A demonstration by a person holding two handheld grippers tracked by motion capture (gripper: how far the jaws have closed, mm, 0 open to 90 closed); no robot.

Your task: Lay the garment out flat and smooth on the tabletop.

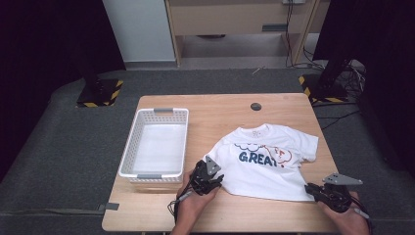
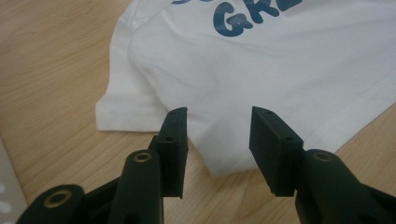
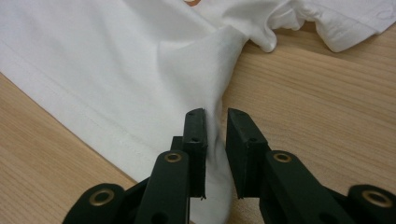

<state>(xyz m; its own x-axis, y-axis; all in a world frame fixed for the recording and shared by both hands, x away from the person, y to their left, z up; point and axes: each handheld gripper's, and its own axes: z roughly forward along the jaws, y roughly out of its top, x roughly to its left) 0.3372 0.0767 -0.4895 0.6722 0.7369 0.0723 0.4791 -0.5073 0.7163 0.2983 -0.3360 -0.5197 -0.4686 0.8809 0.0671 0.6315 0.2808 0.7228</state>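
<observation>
Between parted left hand-held gripper (image 2: pixel 218 142) jaws: T-shirt (image 2: pixel 261 84) hem corner, unpinched.

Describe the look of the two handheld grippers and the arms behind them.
Both the left gripper and the right gripper are black, each with a grey three-cornered plate on top and a dark cable trailing back. Up close, the jaws are matte black arms with brass-ringed pivot holes, ending in ribbed rectangular pads with small screw holes. The forearms are bare, no sleeves visible.

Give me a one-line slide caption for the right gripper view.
Right gripper pinching the lifted hem corner of the white T-shirt above the wooden table.
</observation>
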